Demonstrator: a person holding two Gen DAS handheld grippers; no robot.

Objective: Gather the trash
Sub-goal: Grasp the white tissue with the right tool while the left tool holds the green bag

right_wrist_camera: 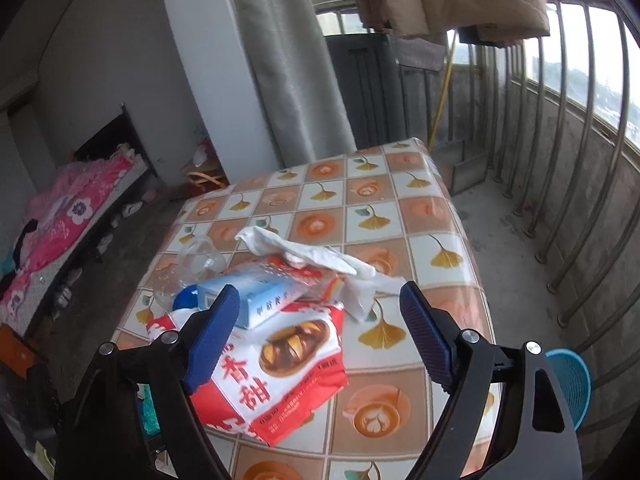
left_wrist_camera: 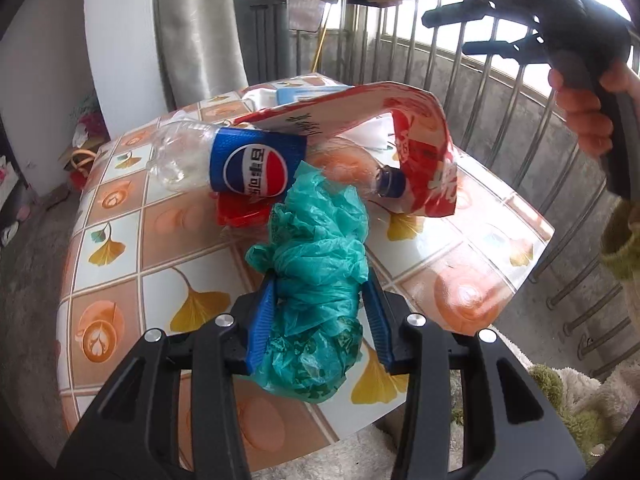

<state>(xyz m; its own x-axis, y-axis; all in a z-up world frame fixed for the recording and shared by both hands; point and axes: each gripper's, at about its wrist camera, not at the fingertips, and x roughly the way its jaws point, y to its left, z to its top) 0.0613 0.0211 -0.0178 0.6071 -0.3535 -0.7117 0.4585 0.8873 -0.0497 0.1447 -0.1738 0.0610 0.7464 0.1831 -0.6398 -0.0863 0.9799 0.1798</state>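
Between the blue pads of the left gripper (left_wrist_camera: 320, 320), nearest the left wrist camera, sits a crumpled green plastic bag (left_wrist_camera: 316, 264); the jaws are clamped on it and it bulges out above and below them. Just beyond the bag, on the bench (left_wrist_camera: 120, 240) with its leaf-and-coffee patterned cloth, lies an empty Pepsi bottle (left_wrist_camera: 248, 164) on its side, its blue cap tucked under a bent red and white snack packet (left_wrist_camera: 424, 160). A small red scrap (left_wrist_camera: 240, 210) lies under the bottle. Farther up at the right, a hand (left_wrist_camera: 588, 116) holds the right gripper (left_wrist_camera: 444, 30) in the air, above the bench's far side.

From the right wrist view, the right gripper (right_wrist_camera: 320, 332) has its jaws wide apart with nothing between them, above the snack packet (right_wrist_camera: 280, 376). A pale blue box (right_wrist_camera: 260, 300) lies on the packet, and behind it a crumpled white tissue (right_wrist_camera: 320, 260). Off the bench edge at the right stands a blue mesh bin (right_wrist_camera: 568, 380); metal railings (right_wrist_camera: 560, 160) line the far side.
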